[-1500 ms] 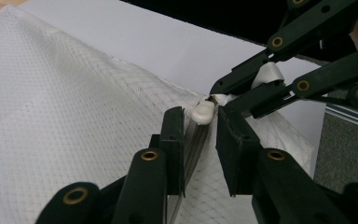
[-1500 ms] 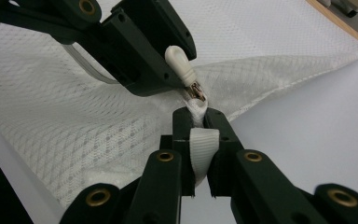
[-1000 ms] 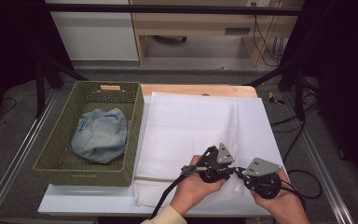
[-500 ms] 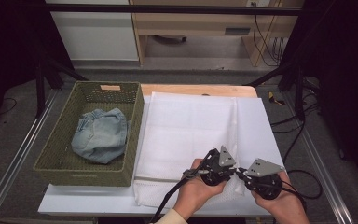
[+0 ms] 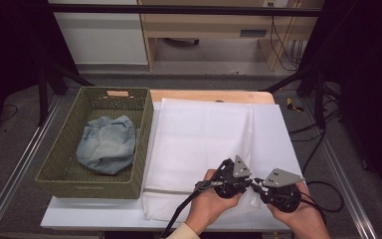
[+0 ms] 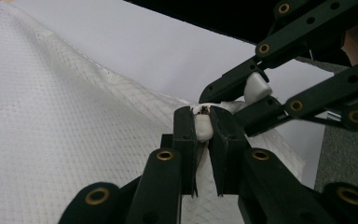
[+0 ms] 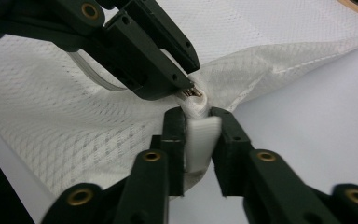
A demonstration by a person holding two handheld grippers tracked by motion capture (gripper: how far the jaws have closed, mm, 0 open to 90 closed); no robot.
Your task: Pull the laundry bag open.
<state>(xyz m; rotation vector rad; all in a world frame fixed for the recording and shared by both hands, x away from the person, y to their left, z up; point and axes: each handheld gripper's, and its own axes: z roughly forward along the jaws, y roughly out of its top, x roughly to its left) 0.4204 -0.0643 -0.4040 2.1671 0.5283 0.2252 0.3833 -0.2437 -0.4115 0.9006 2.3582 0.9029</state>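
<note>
White mesh bag (image 5: 199, 149), flat on pale board (image 5: 278, 134), just right of woven basket (image 5: 84, 174). Denim garment (image 5: 107, 144) bundled inside basket. Left gripper (image 5: 251, 182) and right gripper (image 5: 255, 184) tip to tip at bag's near right corner, well right of basket, each in one hand (image 5: 209, 206) (image 5: 303, 219).

Left gripper view: left gripper (image 6: 204, 122) jaws nearly together, clamped on a small white bunch of bag's zipper end (image 6: 202, 125), metal teeth just visible at the tips; mesh bag (image 6: 65, 121) rising toward the pinch; right gripper (image 6: 254, 93) touching from beyond, white tab between its pads.

Right gripper view: right gripper (image 7: 198, 126) jaws narrowly apart, just been opening slightly, pads still pressed on a white fabric tab (image 7: 199, 140) at bag's corner; left gripper (image 7: 191, 91) biting the zipper end directly above; mesh bag (image 7: 88, 116) pulled up into a ridge toward both tips.
</note>
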